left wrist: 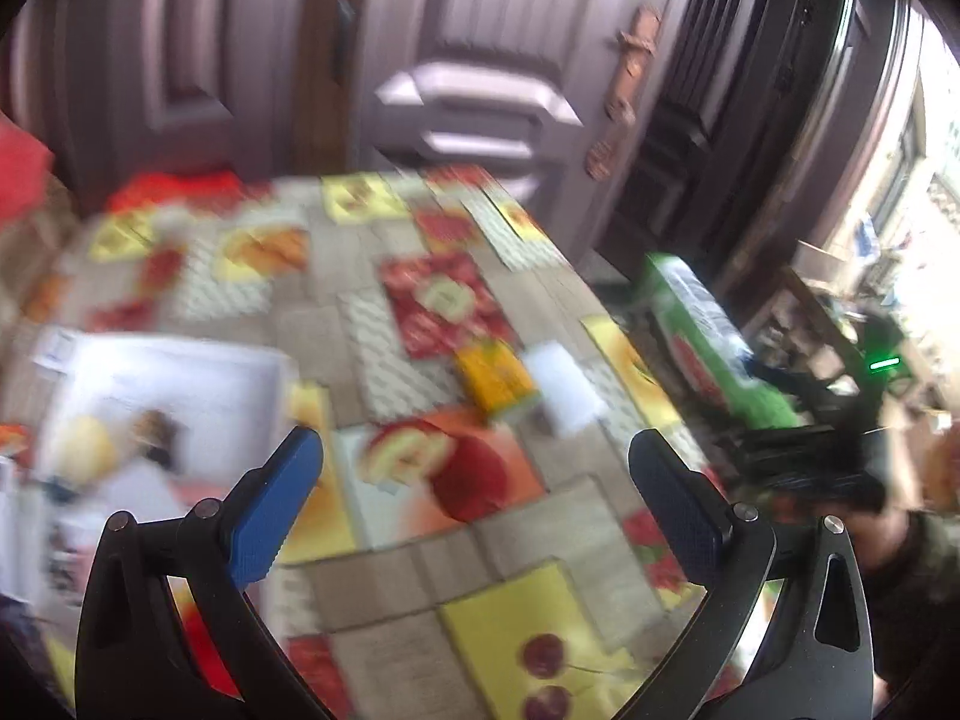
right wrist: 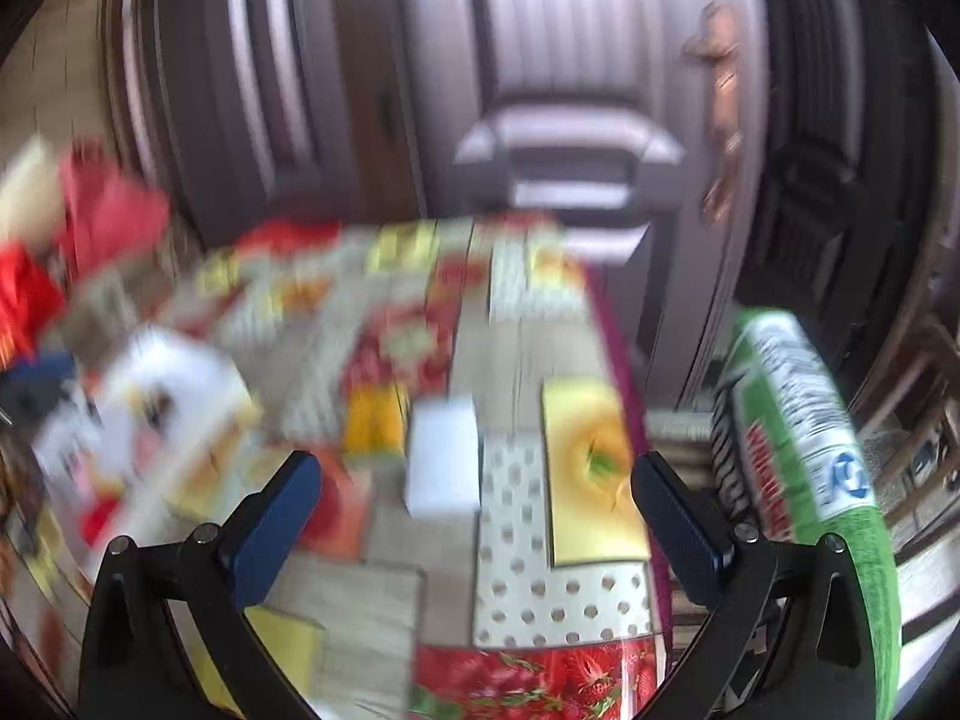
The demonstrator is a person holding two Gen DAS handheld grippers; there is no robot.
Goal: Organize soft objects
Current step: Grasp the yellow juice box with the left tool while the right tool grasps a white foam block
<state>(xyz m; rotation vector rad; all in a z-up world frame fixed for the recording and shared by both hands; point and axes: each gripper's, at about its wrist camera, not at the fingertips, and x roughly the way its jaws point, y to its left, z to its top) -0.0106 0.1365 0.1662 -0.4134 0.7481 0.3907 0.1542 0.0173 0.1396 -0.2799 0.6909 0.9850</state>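
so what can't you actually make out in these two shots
- White tray, left wrist view: motion blur; contents unidentifiable.
- Yellow sponge and white block: blur hides material and whether they touch.
- Green package, right wrist view: print smeared, lower end cut by frame edge.
- Right gripper, left wrist view: dark blur; jaw state unreadable there.

Ahead of the left gripper (left wrist: 474,471), a sponge (left wrist: 493,381) and a foam block (left wrist: 564,387) are found side by side on the table (left wrist: 384,576), the block at the right. To the left of this gripper a tray (left wrist: 198,384) is placed, with some blurred things in it. Ahead of the right gripper (right wrist: 477,495) the same block (right wrist: 444,456) is seen (the sponge (right wrist: 373,420) is at its left). A bag (right wrist: 798,420) stands off the table edge to the right. A door (right wrist: 540,90) is located behind the table.
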